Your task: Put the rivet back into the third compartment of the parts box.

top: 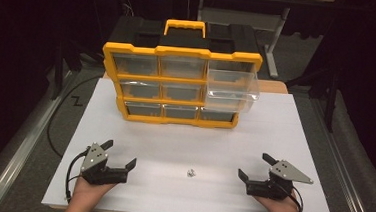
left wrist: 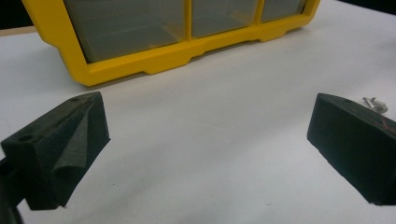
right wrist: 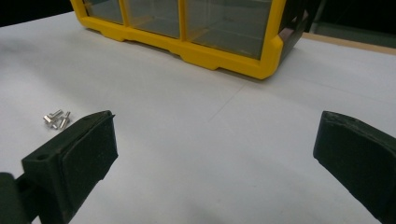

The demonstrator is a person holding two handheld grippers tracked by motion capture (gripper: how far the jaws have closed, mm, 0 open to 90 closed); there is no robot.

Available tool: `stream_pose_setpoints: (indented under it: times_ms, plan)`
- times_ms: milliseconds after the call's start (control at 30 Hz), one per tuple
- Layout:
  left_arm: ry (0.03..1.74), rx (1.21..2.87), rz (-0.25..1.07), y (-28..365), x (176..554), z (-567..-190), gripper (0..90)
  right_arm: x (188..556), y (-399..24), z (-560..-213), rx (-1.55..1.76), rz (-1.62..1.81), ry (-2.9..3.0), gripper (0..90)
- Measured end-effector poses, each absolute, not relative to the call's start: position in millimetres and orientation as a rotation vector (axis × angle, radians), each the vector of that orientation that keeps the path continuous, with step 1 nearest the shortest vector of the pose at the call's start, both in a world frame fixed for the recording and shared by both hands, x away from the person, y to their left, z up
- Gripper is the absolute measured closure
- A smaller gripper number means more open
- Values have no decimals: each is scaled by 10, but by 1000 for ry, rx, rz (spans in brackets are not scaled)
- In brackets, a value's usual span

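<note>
A yellow-and-black plastic organiser cabinet [top: 180,85] with clear drawers stands upright at the far middle of the white counter [top: 284,138], its yellow carry handle [top: 184,26] on top. Its drawers sit in three rows. The clear plastic drawer at the right end of the top row [top: 231,85] is pulled well out and overhangs the drawers beneath it; the others look pushed in.

Near the front edge, the person's hands come in from below, each holding a tool. The left claw [top: 120,153] rests on the counter at the left, its two black jaws spread wide apart with nothing between them. The right claw [top: 255,166] rests at the right, jaws likewise wide apart and empty. Each carries a grey three-cornered plate on top.

Between the two claws, roughly midway and well apart from the cabinet, lies a small cluster of silvery metal screws [top: 190,173] on the bare counter. From the left gripper view, the screws [left wrist: 375,103] peek out just beyond the right-hand jaw, and the cabinet's yellow lower frame [left wrist: 154,58] fills the top. From the right gripper view, the screws [right wrist: 57,118] lie just beside the left-hand jaw, apart from it, with the cabinet's corner [right wrist: 273,56] farther back.
</note>
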State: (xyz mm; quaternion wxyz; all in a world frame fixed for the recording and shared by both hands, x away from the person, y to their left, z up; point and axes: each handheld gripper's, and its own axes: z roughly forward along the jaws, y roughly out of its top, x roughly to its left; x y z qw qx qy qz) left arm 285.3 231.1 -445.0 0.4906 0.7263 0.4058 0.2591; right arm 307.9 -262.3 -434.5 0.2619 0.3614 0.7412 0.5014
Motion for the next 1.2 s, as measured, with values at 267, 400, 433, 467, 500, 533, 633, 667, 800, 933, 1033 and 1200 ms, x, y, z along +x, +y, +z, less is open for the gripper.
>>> stream_pose_setpoints:
  times_ms: [267,400,433,467,500,533,633,667,800,933,1033,1200]
  plan:
    - [976,1769,624,2270,2839,-4442,3,3082,-2596,-4355,980,1354,2016,2]
    - [978,1766,616,2265,2841,-4429,3,3107,-2512,-4355,966,1358,2028,2]
    - [978,1766,616,2265,2841,-4429,4,3118,-2480,-4355,958,1358,2035,2]
    - [977,1768,613,2264,2844,-4426,4,3118,-2480,-4355,958,1358,2035,2]
    - [972,1778,610,2256,2849,-4427,4,3148,-2415,-4352,947,1351,2049,2]
    - [966,1781,617,2251,2849,-4427,4,3162,-2384,-4350,945,1359,2055,2]
    - [958,1778,626,2245,2851,-4426,4,3185,-2321,-4338,929,1373,2059,3]
    - [961,1773,619,2246,2854,-4424,4,3186,-2255,-4323,922,1386,2063,2]
    - [963,1780,609,2237,2863,-4436,4,3185,-2136,-4293,890,1390,2076,2]
    - [968,1786,604,2218,2855,-4460,4,3221,-1916,-4245,854,1382,2142,2]
    - [965,1781,607,2220,2853,-4458,4,3292,-1788,-4227,843,1374,2186,2]
    - [965,1776,611,2226,2859,-4456,4,3387,-1661,-4225,849,1368,2215,12]
